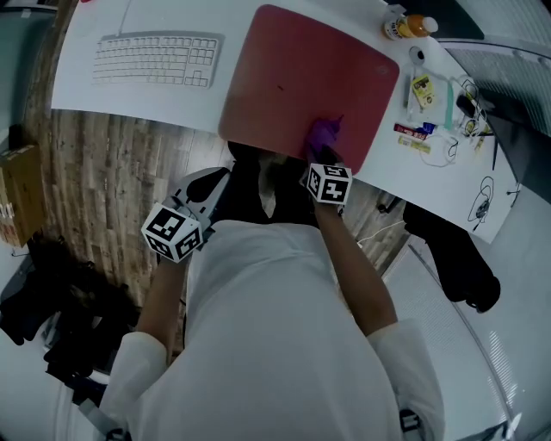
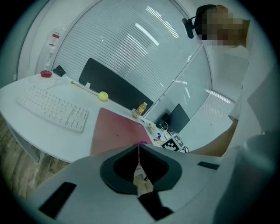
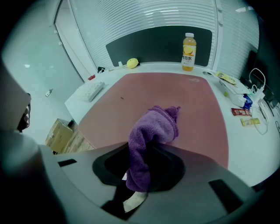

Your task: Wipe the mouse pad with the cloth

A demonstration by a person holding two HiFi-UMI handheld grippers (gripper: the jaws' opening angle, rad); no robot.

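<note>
A large red mouse pad (image 1: 301,82) (image 3: 175,100) (image 2: 114,131) lies on the white desk (image 1: 129,108). A purple cloth (image 1: 324,136) (image 3: 153,131) rests on the pad's near edge, bunched and pinched in my right gripper (image 1: 325,159) (image 3: 146,146), which is shut on it. My left gripper (image 1: 202,194) (image 2: 139,151) hangs off the desk's front edge, left of the pad, jaws closed together with nothing between them.
A white keyboard (image 1: 157,59) (image 2: 52,109) lies left of the pad. An orange drink bottle (image 1: 409,26) (image 3: 188,51) stands at the pad's far right corner. Small packets and cables (image 1: 430,116) clutter the desk's right side. A yellow ball (image 2: 103,96) (image 3: 132,63) sits by a dark panel.
</note>
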